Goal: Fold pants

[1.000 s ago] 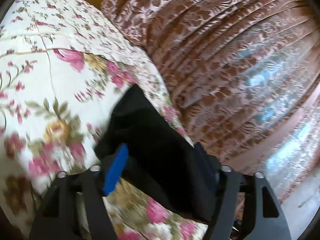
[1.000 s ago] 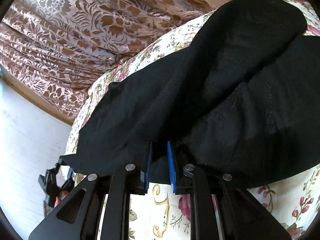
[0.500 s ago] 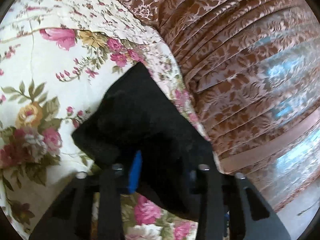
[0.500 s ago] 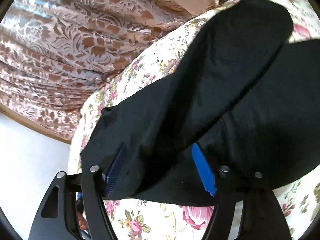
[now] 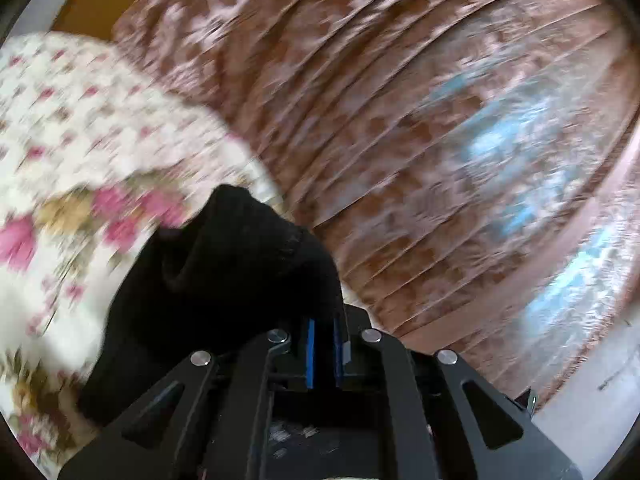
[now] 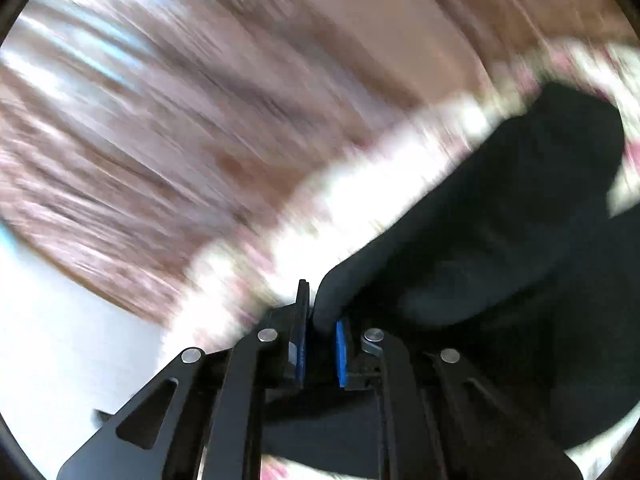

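Left wrist view: left gripper [image 5: 323, 334] and right gripper [image 6: 322, 330] have just closed, clamping the black pants [image 5: 224, 280], now lifted.

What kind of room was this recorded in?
Probably a bedroom: a floral bedspread covers what looks like a bed, patterned brown curtains hang behind it, and black pants are being folded on it.

1. No text, label, brand, number or sign can be read in the left wrist view.
2. None can be read in the right wrist view either; both are blurred.
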Motion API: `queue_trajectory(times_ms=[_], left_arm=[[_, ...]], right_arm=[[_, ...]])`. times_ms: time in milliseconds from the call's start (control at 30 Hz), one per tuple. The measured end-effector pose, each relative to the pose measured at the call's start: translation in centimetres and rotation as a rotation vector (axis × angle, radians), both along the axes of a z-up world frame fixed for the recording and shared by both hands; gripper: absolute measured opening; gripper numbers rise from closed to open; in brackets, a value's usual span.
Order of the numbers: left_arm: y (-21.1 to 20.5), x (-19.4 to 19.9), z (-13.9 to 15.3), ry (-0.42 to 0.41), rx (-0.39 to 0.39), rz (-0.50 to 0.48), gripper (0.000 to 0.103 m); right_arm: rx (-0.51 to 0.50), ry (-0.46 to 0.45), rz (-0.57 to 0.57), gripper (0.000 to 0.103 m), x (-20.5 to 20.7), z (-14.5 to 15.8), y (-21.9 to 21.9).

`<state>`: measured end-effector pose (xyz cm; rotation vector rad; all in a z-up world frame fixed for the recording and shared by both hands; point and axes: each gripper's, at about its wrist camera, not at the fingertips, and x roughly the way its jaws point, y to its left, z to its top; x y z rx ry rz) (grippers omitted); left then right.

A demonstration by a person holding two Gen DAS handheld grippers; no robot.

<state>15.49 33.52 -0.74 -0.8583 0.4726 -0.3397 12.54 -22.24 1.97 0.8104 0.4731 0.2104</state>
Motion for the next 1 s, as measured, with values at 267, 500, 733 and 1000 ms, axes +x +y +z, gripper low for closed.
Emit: queue_trajectory(times_ms=[267,500,733,1000], left_arm=[[0.8,-3.1,-11.2,0.289,-0.028,0.03,0.006],[-0.5,-5.1,-11.5,0.293,0.072,0.052,0.007],[0.3,-7.3,-11.7,0.309,0.005,0.111,0.011],[-0.7,-7.2,-10.0,0.3,0.027,0.098,0.076]], right_arm=[[-0.09,0.233,0.039,0.01,-3.9,-9.4,1.4],[-0.107,0.284,0.018,0.01,-5.2,-12.3,1.7],[-0.058,0.218,0.007,0.008,-6.4,-11.1,2.2],[-0.079,0.281,0.02,0.008,-6.2,-12.2,2.4]])
